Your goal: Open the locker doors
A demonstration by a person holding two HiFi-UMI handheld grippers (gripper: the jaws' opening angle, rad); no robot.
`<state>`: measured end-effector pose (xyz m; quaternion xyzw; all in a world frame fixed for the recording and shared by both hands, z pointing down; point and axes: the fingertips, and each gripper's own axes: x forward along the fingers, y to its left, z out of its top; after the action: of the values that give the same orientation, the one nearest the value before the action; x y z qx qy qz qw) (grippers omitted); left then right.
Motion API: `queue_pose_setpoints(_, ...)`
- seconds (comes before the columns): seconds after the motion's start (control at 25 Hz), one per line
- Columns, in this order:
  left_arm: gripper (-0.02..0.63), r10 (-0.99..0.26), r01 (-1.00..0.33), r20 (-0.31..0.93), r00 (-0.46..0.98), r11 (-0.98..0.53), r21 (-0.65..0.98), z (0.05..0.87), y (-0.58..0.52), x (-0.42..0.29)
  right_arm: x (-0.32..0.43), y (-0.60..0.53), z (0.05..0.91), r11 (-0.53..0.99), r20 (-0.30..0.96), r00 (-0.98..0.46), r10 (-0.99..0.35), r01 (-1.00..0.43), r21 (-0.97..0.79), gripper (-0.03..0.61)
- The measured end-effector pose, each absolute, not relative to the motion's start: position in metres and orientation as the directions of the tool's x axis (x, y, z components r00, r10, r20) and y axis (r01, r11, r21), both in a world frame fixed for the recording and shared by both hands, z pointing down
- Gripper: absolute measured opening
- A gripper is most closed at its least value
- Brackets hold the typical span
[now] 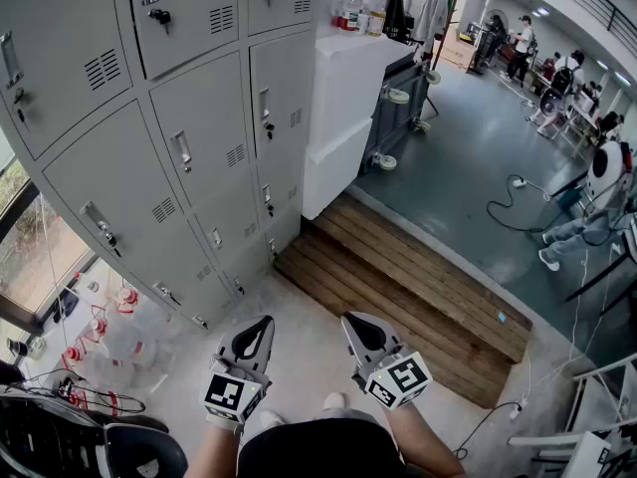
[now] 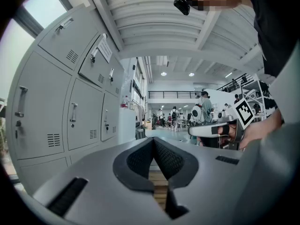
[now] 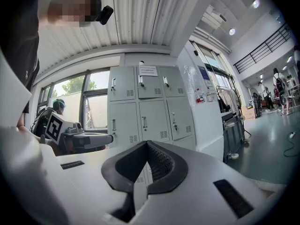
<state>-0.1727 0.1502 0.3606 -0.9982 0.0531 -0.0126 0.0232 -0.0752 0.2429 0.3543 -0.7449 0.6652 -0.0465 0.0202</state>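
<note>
Pointing level, side by side: left tongs, right tongs both closed, empty.

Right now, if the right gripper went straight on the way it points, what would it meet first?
Probably the grey lockers, at a closed door in the middle column; nothing shows between them and the right gripper.

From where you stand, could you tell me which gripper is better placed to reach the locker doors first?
Probably the left gripper: it is on the side nearest the lockers, whose doors are all shut. The right gripper is farther out, though aimed at them. Both grippers are shut and empty.
</note>
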Motion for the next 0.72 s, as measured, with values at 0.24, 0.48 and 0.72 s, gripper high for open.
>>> queue_pose_setpoints(0.24,0.017,-0.138,-0.136,0.044,0.989,-0.989,-0.051,0.364,0.159,-0.144,-0.047,0.257,0.354,-0.119,0.043,0.114,-0.992,-0.987,-0.110,0.026)
queue_pose_setpoints(0.48,0.017,-0.143,-0.139,0.087,0.986,-0.989,-0.051,0.376,0.182,-0.102,-0.007,0.284,0.354,-0.122,0.017,0.121,-0.992,-0.982,-0.144,0.026)
queue_pose_setpoints(0.72,0.017,-0.146,-0.138,0.107,0.984,-0.988,-0.075,0.376,0.208,-0.057,0.042,0.311,0.366,-0.145,0.024,0.143,-0.989,-0.969,-0.200,0.028)
